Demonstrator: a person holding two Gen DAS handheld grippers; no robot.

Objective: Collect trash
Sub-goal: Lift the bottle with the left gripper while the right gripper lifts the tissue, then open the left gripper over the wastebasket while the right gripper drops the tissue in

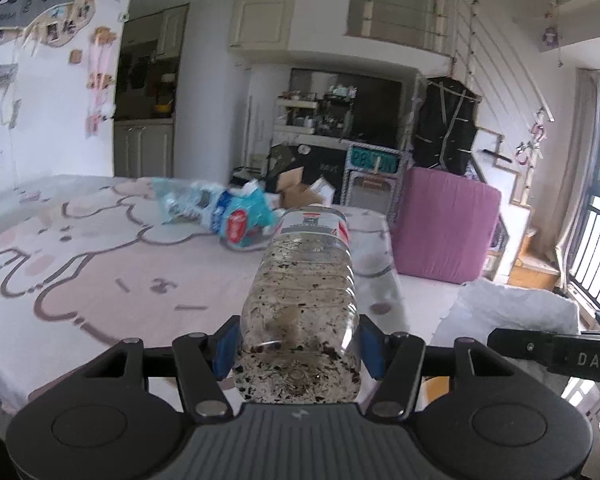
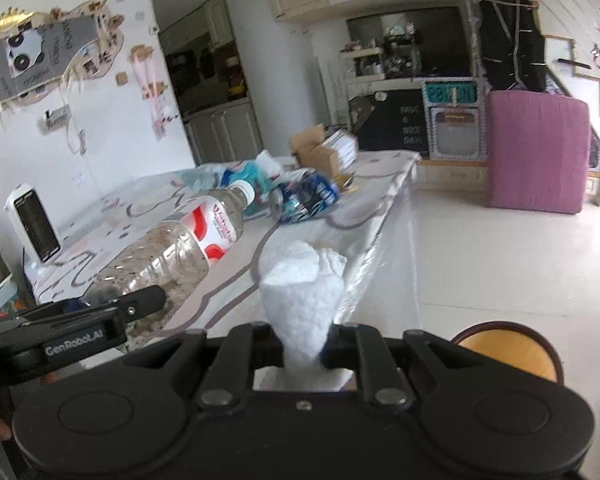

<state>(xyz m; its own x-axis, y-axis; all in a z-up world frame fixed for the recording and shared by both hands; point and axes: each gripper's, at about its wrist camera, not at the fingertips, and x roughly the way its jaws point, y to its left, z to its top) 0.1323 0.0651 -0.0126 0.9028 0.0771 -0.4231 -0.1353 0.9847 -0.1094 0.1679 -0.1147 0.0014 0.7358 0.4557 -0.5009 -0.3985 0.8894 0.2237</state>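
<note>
plastic bottle [image 1: 300,308]: dirty, base clamped between left gripper [image 1: 298,344] blue pads, cap pointing away, above the table [image 1: 100,280] | white tissue wad [image 2: 304,292]: pinched in right gripper [image 2: 300,344], jaws nearly together | beyond both: blue wrapper [image 1: 236,220], crushed can [image 2: 304,198] on table

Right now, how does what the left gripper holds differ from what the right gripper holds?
The plastic bottle in the left gripper is clear, rigid and speck-stained; the tissue wad in the right gripper is white, soft and crumpled. The bottle is long and spreads the jaws wide; the wad is short and pinched nearly shut. Both are clamped and off the table.
</note>
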